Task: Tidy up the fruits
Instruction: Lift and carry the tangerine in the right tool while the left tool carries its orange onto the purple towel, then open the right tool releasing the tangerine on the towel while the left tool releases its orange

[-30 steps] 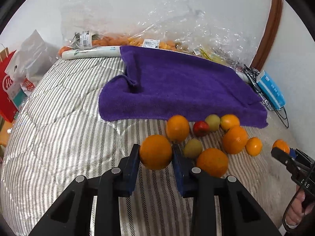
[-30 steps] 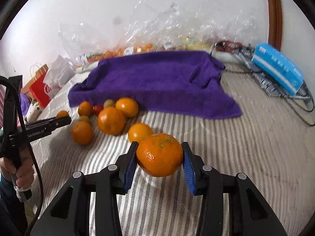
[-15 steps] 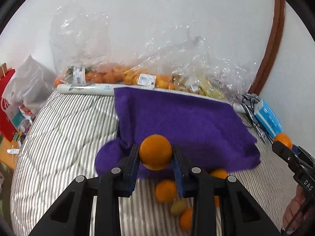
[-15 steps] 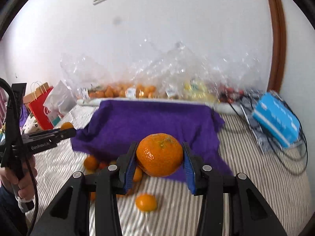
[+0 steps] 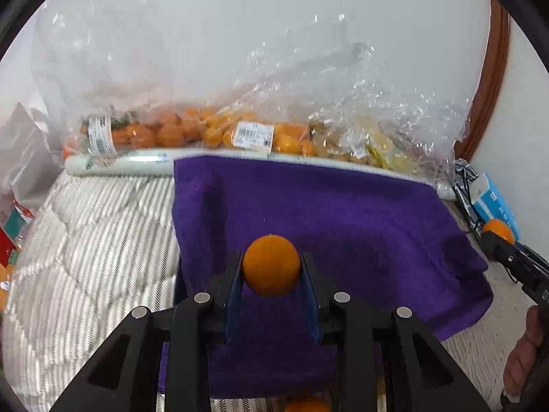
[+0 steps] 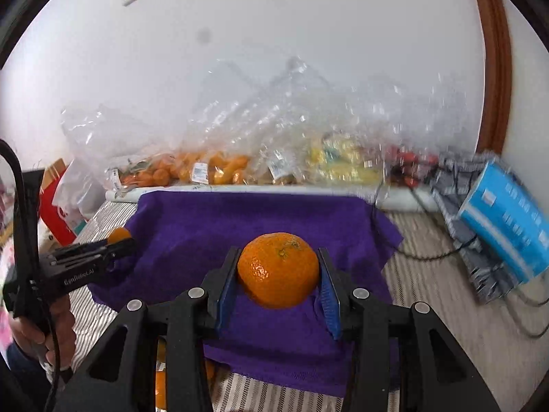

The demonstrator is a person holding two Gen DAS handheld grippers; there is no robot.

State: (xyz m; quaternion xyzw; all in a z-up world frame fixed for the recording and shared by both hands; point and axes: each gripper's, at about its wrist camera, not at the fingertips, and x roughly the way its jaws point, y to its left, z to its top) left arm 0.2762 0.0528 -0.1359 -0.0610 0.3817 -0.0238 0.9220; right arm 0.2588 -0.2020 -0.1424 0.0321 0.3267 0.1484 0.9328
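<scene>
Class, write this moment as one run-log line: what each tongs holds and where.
left tongs: shut on small orange | right tongs: shut on big orange | both above purple towel

Fluffy matt purple towel (image 6: 260,219), dimpled glossy mandarin (image 6: 278,269), crinkly shiny plastic bags (image 5: 308,103), ribbed striped bedcover (image 5: 85,240).

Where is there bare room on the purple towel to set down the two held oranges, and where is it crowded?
The purple towel lies bare from its back edge by the plastic bags to its front edge. Loose oranges crowd the bedding just below that front edge.
</scene>
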